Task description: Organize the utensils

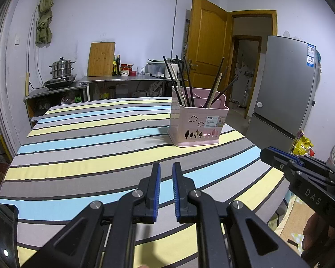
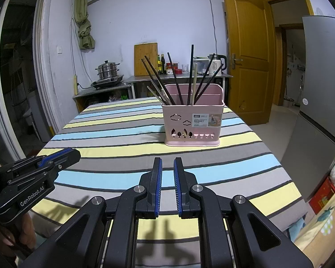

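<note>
A pink utensil basket stands upright on the striped tablecloth, toward the far right of the table. Several dark and pale chopsticks lean inside it. My left gripper hovers over the near part of the table, short of the basket. Its jaws stand a narrow gap apart with nothing between them. My right gripper is beside it on the right, also narrowly apart and holding nothing. No loose utensil shows on the cloth.
A grey fridge stands right of the table. Behind it are a steel counter with a steamer pot, a cutting board, bottles and a kettle. A wooden door stands open.
</note>
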A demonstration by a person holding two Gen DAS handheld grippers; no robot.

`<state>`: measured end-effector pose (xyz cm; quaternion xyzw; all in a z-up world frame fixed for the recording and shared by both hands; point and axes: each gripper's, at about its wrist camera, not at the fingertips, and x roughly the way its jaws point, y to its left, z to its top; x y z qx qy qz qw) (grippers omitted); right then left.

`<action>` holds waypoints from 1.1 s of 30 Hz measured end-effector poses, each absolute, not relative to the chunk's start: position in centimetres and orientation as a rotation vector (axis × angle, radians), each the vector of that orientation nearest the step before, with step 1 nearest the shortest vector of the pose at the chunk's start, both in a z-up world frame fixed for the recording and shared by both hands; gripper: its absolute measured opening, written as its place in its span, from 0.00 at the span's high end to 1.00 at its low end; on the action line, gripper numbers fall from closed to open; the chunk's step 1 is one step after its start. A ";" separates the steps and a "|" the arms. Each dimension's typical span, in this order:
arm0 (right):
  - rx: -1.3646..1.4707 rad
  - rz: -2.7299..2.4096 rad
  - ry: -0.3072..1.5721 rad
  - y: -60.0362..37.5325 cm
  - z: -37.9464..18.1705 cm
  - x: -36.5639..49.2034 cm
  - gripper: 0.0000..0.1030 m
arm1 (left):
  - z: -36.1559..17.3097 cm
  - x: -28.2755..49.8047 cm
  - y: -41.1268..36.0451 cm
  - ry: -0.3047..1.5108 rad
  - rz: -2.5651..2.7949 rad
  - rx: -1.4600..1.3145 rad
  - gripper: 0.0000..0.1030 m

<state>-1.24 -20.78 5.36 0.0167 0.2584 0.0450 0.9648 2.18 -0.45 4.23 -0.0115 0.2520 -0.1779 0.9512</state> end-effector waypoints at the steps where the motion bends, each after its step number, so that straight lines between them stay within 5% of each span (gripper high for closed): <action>1: 0.035 0.091 0.523 -20.8 5.4 -1.2 0.89 | 4.2 2.2 -0.5 0.512 -0.361 -0.023 0.89; 33: 0.037 0.089 0.532 -20.5 5.1 -1.6 0.89 | 4.0 2.3 -0.4 0.519 -0.360 -0.019 0.89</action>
